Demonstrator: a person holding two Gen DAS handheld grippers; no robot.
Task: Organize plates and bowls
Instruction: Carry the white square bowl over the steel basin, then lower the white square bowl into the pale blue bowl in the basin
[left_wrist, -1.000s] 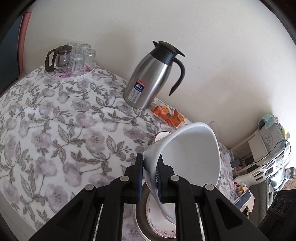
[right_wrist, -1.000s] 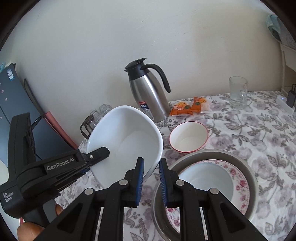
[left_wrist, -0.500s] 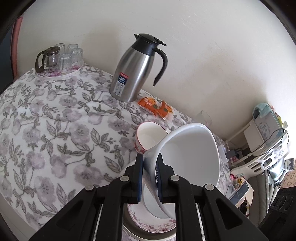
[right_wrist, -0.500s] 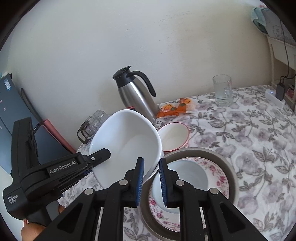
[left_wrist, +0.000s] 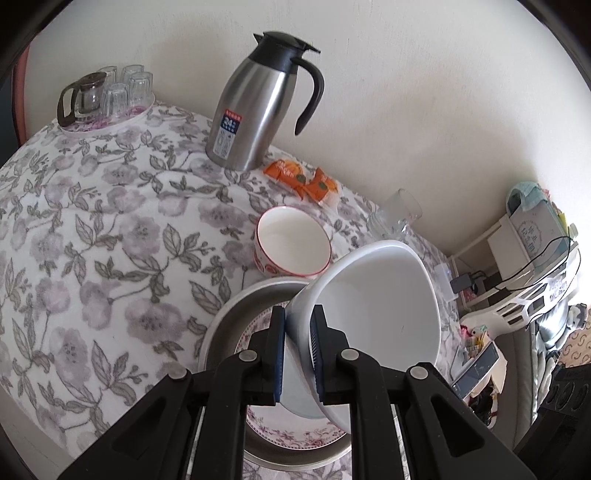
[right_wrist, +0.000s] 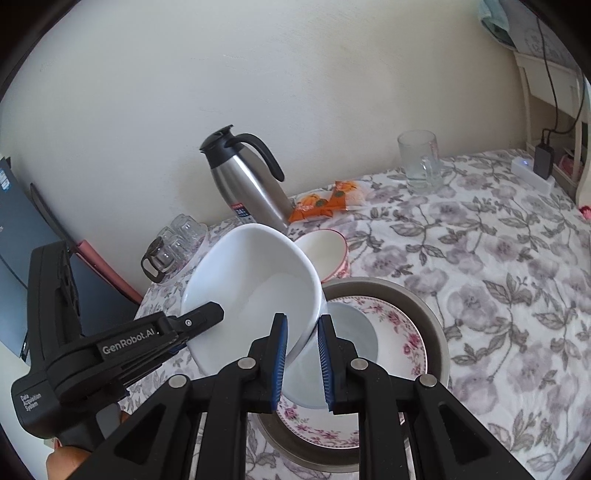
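Both my grippers pinch the same big white bowl (right_wrist: 255, 291): left gripper (left_wrist: 298, 350) has its pads pressed on the rim wall at one side, right gripper (right_wrist: 302, 354) clamps the opposite rim, jaws nearly together on the thin wall. The bowl hangs tilted over the stack: a flowered plate (right_wrist: 399, 332) sitting inside a wider grey plate (right_wrist: 424, 314), bowl's lower edge close above the flowered plate, contact I can't tell. Just behind the stack stands a small red-rimmed bowl (left_wrist: 291, 243), upright, apart from the grey plate's rim by a narrow gap. Further back a steel jug (left_wrist: 251, 110) with black handle, orange snack packets (left_wrist: 303, 181) beside its foot, a glass mug (right_wrist: 419, 166) off toward the right. In the far left corner a tray with a small glass teapot and tumblers (left_wrist: 107, 96). Everything sits on a tablecloth (left_wrist: 92, 221) printed with grey-purple flowers, pushed against a plain cream wall (right_wrist: 295, 92). A white power strip (right_wrist: 532, 173) with a plugged charger lies at the cloth's right edge; cluttered shelves past the table's edge.
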